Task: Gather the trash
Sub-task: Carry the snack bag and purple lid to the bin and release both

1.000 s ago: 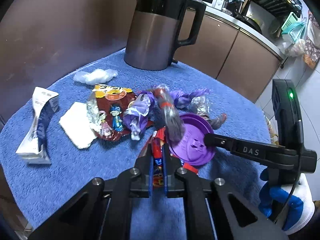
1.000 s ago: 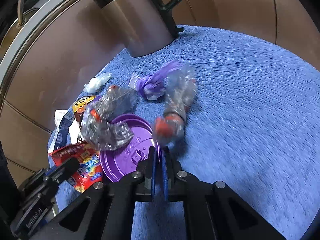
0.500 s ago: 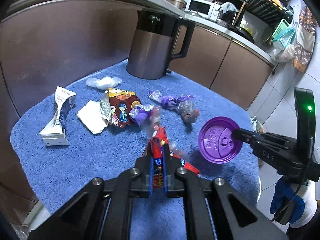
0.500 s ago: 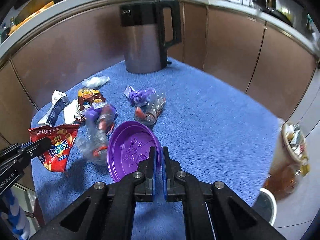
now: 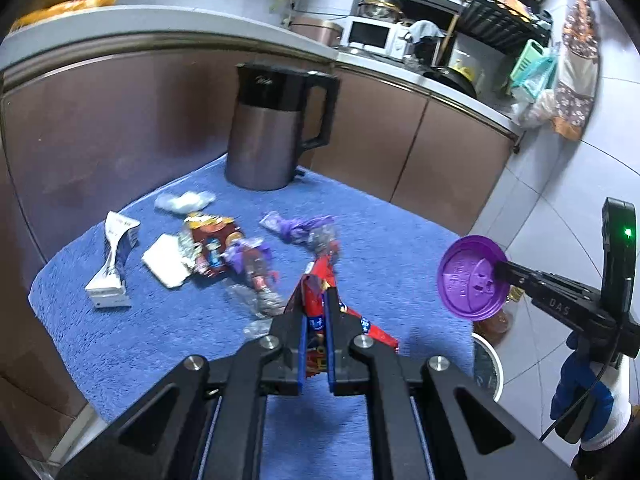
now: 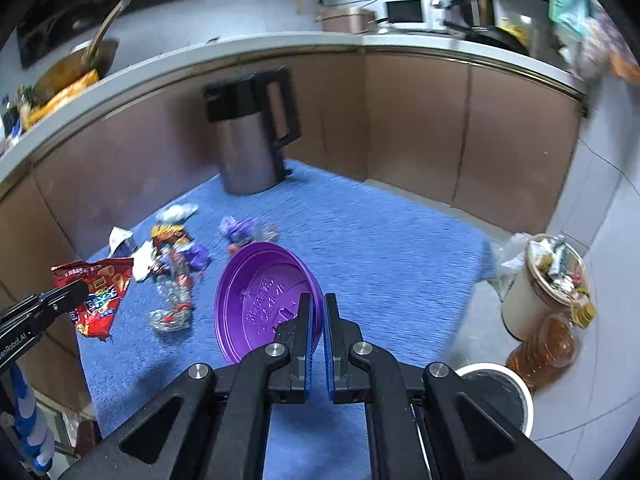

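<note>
My left gripper (image 5: 315, 300) is shut on a red snack bag (image 5: 320, 300) and holds it above the blue towel (image 5: 168, 344); the bag also shows in the right wrist view (image 6: 98, 292). My right gripper (image 6: 316, 304) is shut on a purple plastic lid (image 6: 264, 300), held in the air past the towel's right edge in the left wrist view (image 5: 472, 276). Left on the towel are a dark red snack wrapper (image 5: 210, 240), purple wrappers (image 5: 300, 226), clear crumpled plastic (image 5: 256, 296), a white napkin (image 5: 166, 260), a flattened carton (image 5: 114, 260) and a white plastic wad (image 5: 184, 202).
A steel kettle with a black handle (image 5: 272, 132) stands at the towel's far edge. On the floor to the right are a full white trash bin (image 6: 548, 284), an amber bottle (image 6: 548, 344) and a white-rimmed bin (image 6: 496, 392). Brown cabinets (image 6: 460, 128) run behind.
Both grippers have risen and pulled back from the towel, each carrying its item. The purple lid has moved right, off the towel's edge. Clear plastic that lay on the lid dropped to the towel.
</note>
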A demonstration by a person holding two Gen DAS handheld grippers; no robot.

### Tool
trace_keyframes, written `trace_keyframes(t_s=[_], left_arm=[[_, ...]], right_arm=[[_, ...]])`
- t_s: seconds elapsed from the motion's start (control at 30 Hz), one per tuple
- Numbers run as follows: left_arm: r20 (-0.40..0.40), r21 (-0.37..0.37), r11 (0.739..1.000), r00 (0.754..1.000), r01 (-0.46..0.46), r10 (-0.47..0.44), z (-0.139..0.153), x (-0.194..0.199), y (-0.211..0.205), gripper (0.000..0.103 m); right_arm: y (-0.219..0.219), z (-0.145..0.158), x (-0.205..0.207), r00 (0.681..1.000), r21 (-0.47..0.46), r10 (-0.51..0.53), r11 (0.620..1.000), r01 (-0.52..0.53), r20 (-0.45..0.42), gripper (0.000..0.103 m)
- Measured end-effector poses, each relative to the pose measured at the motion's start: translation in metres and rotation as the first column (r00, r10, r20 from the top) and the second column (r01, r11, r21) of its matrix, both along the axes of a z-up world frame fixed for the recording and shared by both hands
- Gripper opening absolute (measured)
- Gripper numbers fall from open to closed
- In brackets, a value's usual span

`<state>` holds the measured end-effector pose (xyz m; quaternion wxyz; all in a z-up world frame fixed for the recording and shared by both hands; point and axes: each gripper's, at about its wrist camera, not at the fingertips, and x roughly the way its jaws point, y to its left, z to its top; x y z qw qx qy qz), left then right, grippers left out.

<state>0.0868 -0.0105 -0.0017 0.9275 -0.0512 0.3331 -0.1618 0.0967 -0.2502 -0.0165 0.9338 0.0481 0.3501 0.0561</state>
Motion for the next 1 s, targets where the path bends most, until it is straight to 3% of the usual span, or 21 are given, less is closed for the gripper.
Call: trace_keyframes(t_s=[0.23,0.43,0.6,0.77,1.0], left_arm=[[0.037,0.009,0.994,0.994,0.106,-0.106,0.026,-0.003,-0.061,0.006],[0.000,0.023,0.960,0.960,0.279,-0.280,0.024,0.003,-0.155,0.007],[-0.096,0.066,0.907,0.907,0.416,-0.409,-0.015,0.008,-0.243,0.007],[-0.191,0.093,0.864,0.860,0.495,-0.472,-0.064,0.017,-0.322,0.007],[-0.255,0.103,0.845,0.835,0.525,-0.487,-0.107,0.031,-0.375,0.008]], right_arm=[[-0.079,0.009,-0.043,0.987,0.007,-0.147,0.989,0.147,0.062,0.005],[-0.157,-0.011,-0.072,0.951,0.019,-0.305,0.952,0.305,0.051,0.005],[-0.211,-0.061,-0.083,0.909,0.017,-0.415,0.909,0.416,-0.039,0.005],[-0.244,-0.116,-0.080,0.871,-0.008,-0.470,0.880,0.474,-0.141,0.005],[-0.267,-0.174,-0.070,0.847,-0.006,-0.473,0.874,0.486,-0.241,0.007]])
